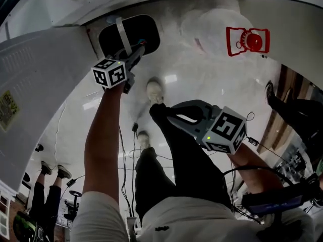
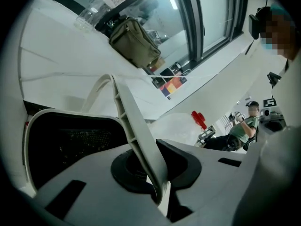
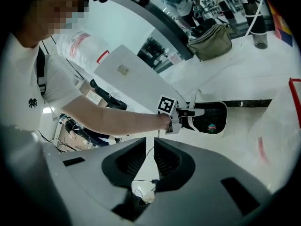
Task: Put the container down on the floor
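A: Whereabouts of the container (image 1: 149,34)?

B: Hanging by its white handle (image 1: 122,32), dark opening turned up toward the head view. Low over the glossy floor (image 1: 202,79) at its far edge, just beside a white panel (image 1: 40,79). Touching the floor or not, cannot tell.

A: Held by what?

B: Pinched in the left gripper (image 1: 137,49), closed narrow on the handle strap. Seen in the left gripper view running straight up between the jaws.

A: And the right gripper (image 1: 170,113)?

B: Well apart from the container, nearer the middle of the floor, above a dark-trousered leg (image 1: 181,155). All but closed, with just a sliver of floor showing through the gap. Gripping nothing.

A: Anything around them?

B: Clear jug (image 1: 212,29) with a red handle and cap (image 1: 247,42), on the floor near the container, toward the right. White shoe (image 1: 155,91) between the two grippers. Cables (image 1: 132,150) trailing across the floor nearer in. Olive bag (image 2: 134,44) up on a white ledge (image 2: 70,55), visible from both gripper views.
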A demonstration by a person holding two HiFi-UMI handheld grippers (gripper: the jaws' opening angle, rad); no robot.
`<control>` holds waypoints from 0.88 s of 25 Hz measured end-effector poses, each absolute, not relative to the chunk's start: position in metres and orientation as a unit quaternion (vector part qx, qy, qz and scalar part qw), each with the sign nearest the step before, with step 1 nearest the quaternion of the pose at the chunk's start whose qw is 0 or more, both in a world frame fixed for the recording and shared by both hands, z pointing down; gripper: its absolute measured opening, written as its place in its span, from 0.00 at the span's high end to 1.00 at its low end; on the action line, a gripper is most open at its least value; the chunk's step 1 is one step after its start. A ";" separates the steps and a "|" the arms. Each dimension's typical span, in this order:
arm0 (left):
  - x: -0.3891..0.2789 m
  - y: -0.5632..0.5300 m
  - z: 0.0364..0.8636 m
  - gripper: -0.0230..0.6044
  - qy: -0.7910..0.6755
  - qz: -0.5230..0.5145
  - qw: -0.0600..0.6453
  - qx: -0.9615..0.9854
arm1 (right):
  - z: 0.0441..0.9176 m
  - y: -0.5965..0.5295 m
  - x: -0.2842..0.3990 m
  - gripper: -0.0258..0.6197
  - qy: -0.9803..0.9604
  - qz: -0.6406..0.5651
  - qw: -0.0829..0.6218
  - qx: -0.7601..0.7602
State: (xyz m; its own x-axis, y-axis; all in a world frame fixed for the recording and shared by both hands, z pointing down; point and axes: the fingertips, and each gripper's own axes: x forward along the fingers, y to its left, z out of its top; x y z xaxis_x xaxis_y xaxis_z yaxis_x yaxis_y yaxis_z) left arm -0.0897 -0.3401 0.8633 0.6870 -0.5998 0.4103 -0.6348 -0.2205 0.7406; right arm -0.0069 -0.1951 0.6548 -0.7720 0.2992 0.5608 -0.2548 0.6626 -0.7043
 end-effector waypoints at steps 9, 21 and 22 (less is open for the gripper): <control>-0.085 -0.332 0.875 0.90 -0.385 0.026 0.479 0.788 | 0.665 -0.197 -0.006 0.92 -0.842 0.418 0.342 -0.017; -0.085 -0.330 0.880 0.69 -0.398 0.044 0.478 0.782 | 0.663 -0.197 -0.011 0.92 -0.843 0.423 0.331 -0.028; -0.085 -0.330 0.881 0.66 -0.399 0.045 0.479 0.780 | 0.664 -0.197 -0.010 0.92 -0.842 0.424 0.332 -0.028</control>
State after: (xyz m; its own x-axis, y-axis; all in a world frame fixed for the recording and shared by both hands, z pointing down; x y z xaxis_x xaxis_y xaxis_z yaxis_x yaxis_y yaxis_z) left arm -0.0851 -0.3295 0.8813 0.6772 -0.5796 0.4534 -0.6666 -0.2224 0.7114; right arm -0.0104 -0.1968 0.6636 -0.7784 0.3289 0.5348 -0.2331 0.6395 -0.7326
